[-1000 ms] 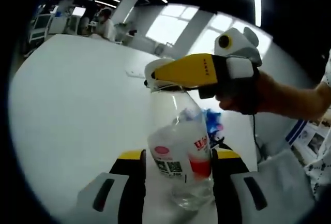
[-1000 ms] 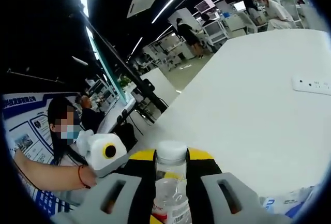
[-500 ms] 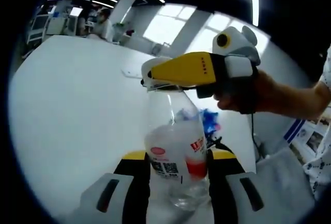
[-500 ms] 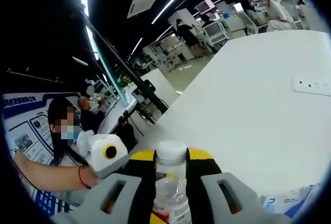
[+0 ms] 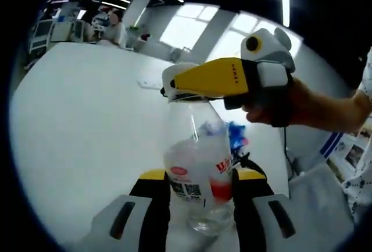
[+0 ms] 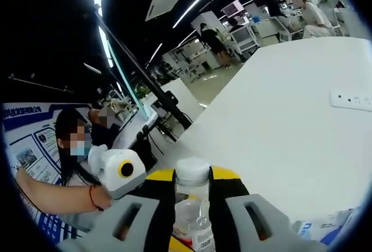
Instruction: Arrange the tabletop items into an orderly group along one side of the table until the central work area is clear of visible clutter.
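Left gripper view: left hand-held gripper (image 5: 196, 191) closed on the lower body of a clear plastic water bottle (image 5: 197, 173), black pads pressed against both sides at the red-and-white label; bottle upright or nearly so, its base close above the white bench (image 5: 81, 130) — contact cannot be told. Right hand-held gripper (image 5: 170, 89) reaching in from the right, yellow-bodied, gripped in a person's hand (image 5: 290, 103), its tip clamped at the bottle's cap. Behind the bottle, a blue-and-white crumpled wrapper (image 5: 237, 135) lying on the bench. A white power strip (image 5: 148, 83) flat on the bench farther back.

Right gripper view: right hand-held gripper (image 6: 192, 197) narrowly closed around the bottle neck, just under the white cap (image 6: 192, 170), pads touching both sides — bottle (image 6: 193, 220) held from above. Bench (image 6: 279, 141) stretching away, power strip (image 6: 350, 100) near its right edge. Blue-and-white wrapper (image 6: 317, 229) at lower right.
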Tool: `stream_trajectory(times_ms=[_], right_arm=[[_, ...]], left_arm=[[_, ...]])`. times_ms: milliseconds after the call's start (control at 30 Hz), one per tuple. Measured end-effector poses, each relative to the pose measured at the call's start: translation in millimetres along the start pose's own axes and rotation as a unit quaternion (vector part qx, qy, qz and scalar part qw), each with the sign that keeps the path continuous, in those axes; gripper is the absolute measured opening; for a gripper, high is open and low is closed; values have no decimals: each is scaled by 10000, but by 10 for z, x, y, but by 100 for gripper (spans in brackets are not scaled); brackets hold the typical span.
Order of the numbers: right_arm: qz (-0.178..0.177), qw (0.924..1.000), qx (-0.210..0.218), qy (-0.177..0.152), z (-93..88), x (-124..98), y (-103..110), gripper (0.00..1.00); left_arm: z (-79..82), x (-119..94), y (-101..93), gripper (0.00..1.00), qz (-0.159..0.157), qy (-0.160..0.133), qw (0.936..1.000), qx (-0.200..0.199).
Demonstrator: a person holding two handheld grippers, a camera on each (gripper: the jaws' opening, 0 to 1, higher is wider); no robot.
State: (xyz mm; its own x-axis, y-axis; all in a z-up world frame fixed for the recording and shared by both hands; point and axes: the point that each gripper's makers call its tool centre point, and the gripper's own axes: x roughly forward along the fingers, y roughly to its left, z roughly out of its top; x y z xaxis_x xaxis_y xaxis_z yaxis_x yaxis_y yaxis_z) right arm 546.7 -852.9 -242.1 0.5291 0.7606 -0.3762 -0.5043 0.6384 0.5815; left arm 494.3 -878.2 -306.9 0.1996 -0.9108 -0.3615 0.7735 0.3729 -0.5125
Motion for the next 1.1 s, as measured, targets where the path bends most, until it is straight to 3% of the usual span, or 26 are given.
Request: stream_trajectory(times_ms=[233,600,800,1100], right_arm=[[-15,9998,-128,-146,111,-7,-30,18],[-84,9958,-645,-641,339,-92,24,18],[-115,9905,-1033,-902,389,-125,102,18],[-158,9853,-1235,-1170,413,-148,77,18]], left_arm=[[128,27,25,38,62,-21,9998,191],[336,68,58,37,123,-143,9981,583],[404,90,86,37,216,-164,9960,850],[427,119,134,37,374,-135,9920,1195]])
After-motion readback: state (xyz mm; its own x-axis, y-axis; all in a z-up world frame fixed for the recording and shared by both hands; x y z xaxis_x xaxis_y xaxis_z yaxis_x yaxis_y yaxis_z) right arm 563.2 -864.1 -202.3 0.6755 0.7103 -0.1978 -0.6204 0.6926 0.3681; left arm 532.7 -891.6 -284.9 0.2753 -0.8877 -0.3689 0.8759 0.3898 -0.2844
